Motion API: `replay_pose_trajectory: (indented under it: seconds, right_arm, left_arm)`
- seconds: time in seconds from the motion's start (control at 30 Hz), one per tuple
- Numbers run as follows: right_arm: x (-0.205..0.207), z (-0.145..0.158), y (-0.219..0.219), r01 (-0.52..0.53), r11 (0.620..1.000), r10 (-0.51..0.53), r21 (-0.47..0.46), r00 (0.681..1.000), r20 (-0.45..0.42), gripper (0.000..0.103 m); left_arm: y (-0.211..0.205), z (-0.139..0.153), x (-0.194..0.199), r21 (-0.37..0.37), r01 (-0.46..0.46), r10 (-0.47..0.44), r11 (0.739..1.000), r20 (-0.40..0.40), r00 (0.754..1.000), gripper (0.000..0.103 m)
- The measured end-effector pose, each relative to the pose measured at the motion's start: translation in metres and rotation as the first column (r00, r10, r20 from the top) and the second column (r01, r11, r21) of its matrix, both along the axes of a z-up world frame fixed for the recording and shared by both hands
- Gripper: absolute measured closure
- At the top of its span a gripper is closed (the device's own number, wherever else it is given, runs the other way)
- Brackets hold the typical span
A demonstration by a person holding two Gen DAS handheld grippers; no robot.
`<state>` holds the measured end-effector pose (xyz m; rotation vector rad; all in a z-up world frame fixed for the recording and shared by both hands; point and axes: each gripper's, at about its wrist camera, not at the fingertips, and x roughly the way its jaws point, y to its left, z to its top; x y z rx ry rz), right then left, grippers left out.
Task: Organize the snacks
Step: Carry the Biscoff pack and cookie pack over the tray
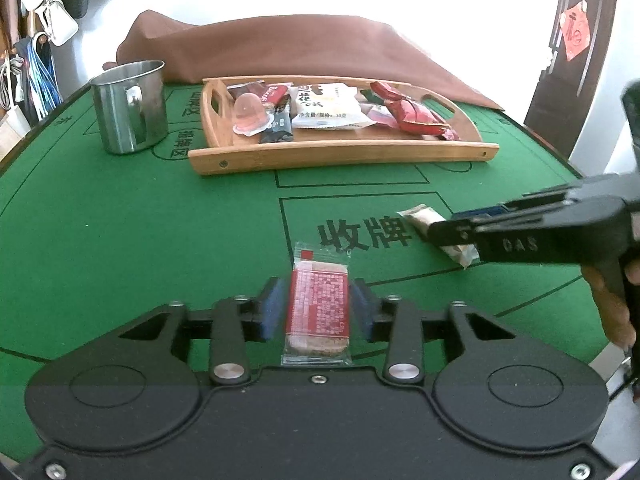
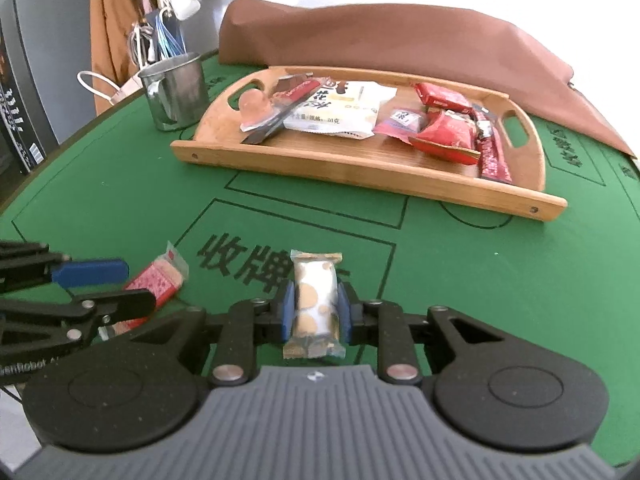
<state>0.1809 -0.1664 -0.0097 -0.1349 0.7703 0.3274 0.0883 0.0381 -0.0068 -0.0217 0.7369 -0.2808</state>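
A red-printed snack bar (image 1: 318, 316) lies flat on the green felt between the blue pads of my left gripper (image 1: 318, 300), which stands open with a thin gap on each side. In the right wrist view the same bar (image 2: 160, 280) shows between the left gripper's (image 2: 138, 284) spread fingers. My right gripper (image 2: 316, 308) is shut on a beige biscuit packet (image 2: 316, 292) with round biscuits, pads against both long sides. From the left wrist view that packet (image 1: 420, 216) sticks out of the right gripper (image 1: 452, 226) near the table. A wooden tray (image 1: 340, 156) behind holds several snacks.
A steel mug (image 1: 128, 112) stands left of the tray (image 2: 360, 176). A brown cloth (image 1: 300, 48) is heaped along the table's far edge. A person's hand (image 1: 612, 304) holds the right gripper's handle. Green felt with printed lines lies between tray and grippers.
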Motion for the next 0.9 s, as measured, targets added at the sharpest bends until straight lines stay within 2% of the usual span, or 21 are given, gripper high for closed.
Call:
replay_pose_trajectory:
  seconds: [0.07, 0.17, 0.33, 0.37, 0.4, 0.43, 0.47, 0.6, 0.73, 0.9]
  right_arm:
    - [-0.005, -0.002, 0.000, 0.000, 1.000, 0.001, -0.010, 1.000, 0.017, 0.055]
    - [-0.008, -0.007, 0.002, 0.015, 1.000, -0.014, -0.025, 0.999, 0.031, 0.053]
    - [-0.012, -0.013, 0.010, 0.030, 0.997, -0.024, -0.067, 0.995, 0.094, 0.050]
    - [-0.013, -0.014, 0.013, 0.032, 0.996, -0.023, -0.079, 0.994, 0.110, 0.050]
    - [-0.014, -0.014, 0.016, 0.036, 0.996, -0.026, -0.086, 0.993, 0.116, 0.055]
    - [-0.015, -0.013, 0.017, 0.033, 0.996, -0.023, -0.088, 0.993, 0.113, 0.069]
    - [-0.015, -0.012, 0.019, 0.032, 0.996, -0.023, -0.085, 0.994, 0.102, 0.075]
    - [-0.014, -0.008, 0.017, 0.030, 0.999, -0.027, -0.038, 0.997, 0.067, 0.076]
    - [-0.014, -0.001, 0.010, 0.050, 0.999, -0.050, -0.010, 0.996, 0.076, 0.076]
    - [-0.012, 0.010, -0.002, 0.085, 0.996, -0.087, 0.019, 0.991, 0.099, 0.077]
  left_arm:
    - [-0.003, -0.002, 0.000, 0.011, 0.003, -0.003, 1.000, -0.001, 1.000, 0.059]
    - [-0.007, -0.006, 0.000, 0.017, 0.004, -0.004, 1.000, -0.005, 1.000, 0.052]
    - [-0.021, -0.011, 0.001, 0.098, -0.025, 0.021, 0.995, 0.037, 0.999, 0.049]
    - [-0.023, -0.012, 0.001, 0.093, -0.032, 0.029, 0.995, 0.037, 0.999, 0.049]
    - [-0.024, -0.012, 0.003, 0.089, -0.038, 0.035, 0.995, 0.034, 0.999, 0.049]
    - [-0.025, -0.011, 0.003, 0.087, -0.038, 0.035, 0.995, 0.032, 0.999, 0.057]
    - [-0.026, -0.010, 0.004, 0.080, -0.037, 0.034, 0.996, 0.030, 0.999, 0.072]
    - [-0.023, -0.001, 0.011, 0.000, -0.010, 0.010, 1.000, 0.001, 1.000, 0.071]
    - [-0.029, 0.012, 0.012, 0.022, -0.005, 0.004, 1.000, 0.055, 0.998, 0.071]
    - [-0.032, 0.023, 0.020, 0.020, -0.006, 0.004, 1.000, 0.085, 0.996, 0.071]
